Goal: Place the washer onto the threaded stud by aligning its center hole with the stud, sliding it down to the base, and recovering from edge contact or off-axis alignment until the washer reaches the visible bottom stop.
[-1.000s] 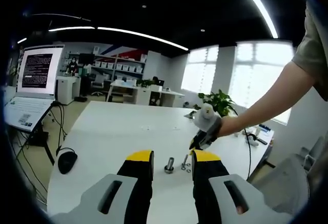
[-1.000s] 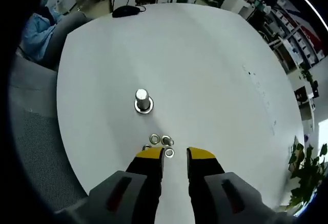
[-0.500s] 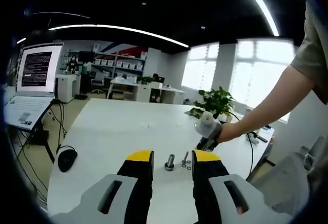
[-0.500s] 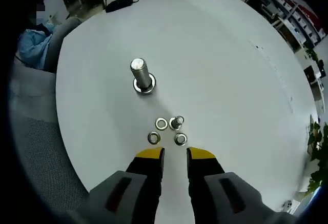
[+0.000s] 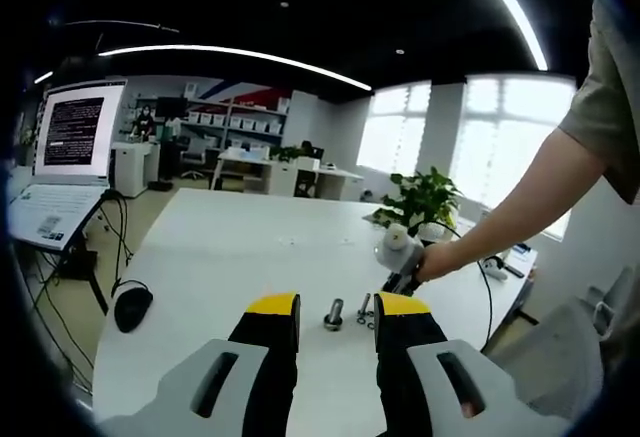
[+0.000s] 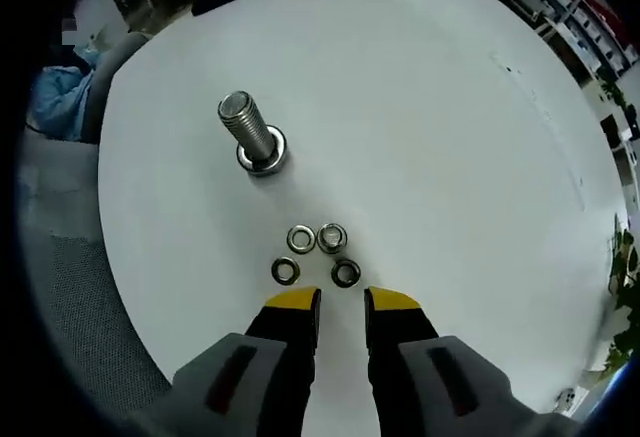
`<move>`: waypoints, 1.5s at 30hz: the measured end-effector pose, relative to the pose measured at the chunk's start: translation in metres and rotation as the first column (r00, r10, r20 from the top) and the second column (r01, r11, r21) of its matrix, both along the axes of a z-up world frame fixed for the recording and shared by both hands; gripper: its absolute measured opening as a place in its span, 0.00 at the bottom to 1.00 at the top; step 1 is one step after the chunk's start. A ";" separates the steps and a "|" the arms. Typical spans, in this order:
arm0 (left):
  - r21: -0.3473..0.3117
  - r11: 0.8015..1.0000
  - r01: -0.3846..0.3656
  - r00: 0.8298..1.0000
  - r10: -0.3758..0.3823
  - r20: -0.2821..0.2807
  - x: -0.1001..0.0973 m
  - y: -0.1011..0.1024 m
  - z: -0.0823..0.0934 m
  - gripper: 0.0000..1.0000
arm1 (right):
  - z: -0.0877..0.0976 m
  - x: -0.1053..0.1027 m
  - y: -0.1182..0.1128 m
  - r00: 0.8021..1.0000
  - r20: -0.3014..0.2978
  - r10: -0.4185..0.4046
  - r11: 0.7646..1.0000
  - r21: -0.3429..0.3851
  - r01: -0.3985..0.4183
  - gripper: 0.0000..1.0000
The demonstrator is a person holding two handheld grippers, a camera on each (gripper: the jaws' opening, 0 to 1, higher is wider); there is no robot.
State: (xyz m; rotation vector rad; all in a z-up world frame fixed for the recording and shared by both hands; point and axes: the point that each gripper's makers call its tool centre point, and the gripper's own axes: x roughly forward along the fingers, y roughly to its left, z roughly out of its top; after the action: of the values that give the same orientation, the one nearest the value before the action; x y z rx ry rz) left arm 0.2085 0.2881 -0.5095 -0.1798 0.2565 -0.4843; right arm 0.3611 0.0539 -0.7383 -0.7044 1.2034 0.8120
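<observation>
On table (image 6: 450, 157), stud (image 6: 247, 129) upright; washers (image 6: 316, 254) flat.

A white round desk (image 5: 220, 257) carries a black mouse (image 5: 133, 309) at nine o'clock near its edge. A lit laptop (image 5: 60, 162) stands beyond it at ten o'clock. A potted plant (image 5: 420, 202) sits at two o'clock before bright windows (image 5: 495, 147).
</observation>
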 end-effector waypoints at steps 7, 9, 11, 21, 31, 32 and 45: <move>-0.005 1.000 0.001 1.000 -0.001 0.000 0.000 0.000 0.000 0.27 | -0.003 0.000 -0.002 1.000 -0.005 0.006 1.000 -0.012 -0.006 0.20; -0.006 1.000 0.001 1.000 -0.001 0.001 0.000 0.000 0.000 0.27 | -0.003 0.001 -0.001 1.000 -0.003 0.006 1.000 -0.012 -0.006 0.20; -0.006 1.000 0.002 1.000 -0.002 0.000 -0.001 -0.001 0.000 0.27 | -0.004 0.002 0.000 1.000 -0.006 -0.001 1.000 -0.007 0.001 0.20; -0.009 1.000 0.002 1.000 -0.002 -0.004 0.000 0.000 0.000 0.27 | -0.007 0.005 0.005 0.999 -0.018 0.043 0.999 -0.023 -0.044 0.20; -0.007 1.000 -0.002 1.000 0.002 -0.009 0.001 0.001 -0.001 0.27 | -0.008 0.004 0.009 0.982 -0.085 0.169 0.979 -0.100 -0.178 0.19; -0.008 1.000 -0.003 1.000 0.003 -0.009 0.001 0.001 -0.001 0.27 | -0.008 0.003 0.009 0.980 -0.087 0.177 0.978 -0.101 -0.185 0.19; -0.006 1.000 -0.005 1.000 0.005 -0.015 0.001 0.001 -0.003 0.27 | -0.009 0.007 0.008 0.964 -0.100 0.245 0.959 -0.119 -0.256 0.16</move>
State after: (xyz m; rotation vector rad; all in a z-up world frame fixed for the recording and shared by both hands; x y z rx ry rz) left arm 0.2093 0.2892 -0.5123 -0.1903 0.2687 -0.4788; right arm 0.3677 0.0624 -0.7470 -0.9522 1.2677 0.9868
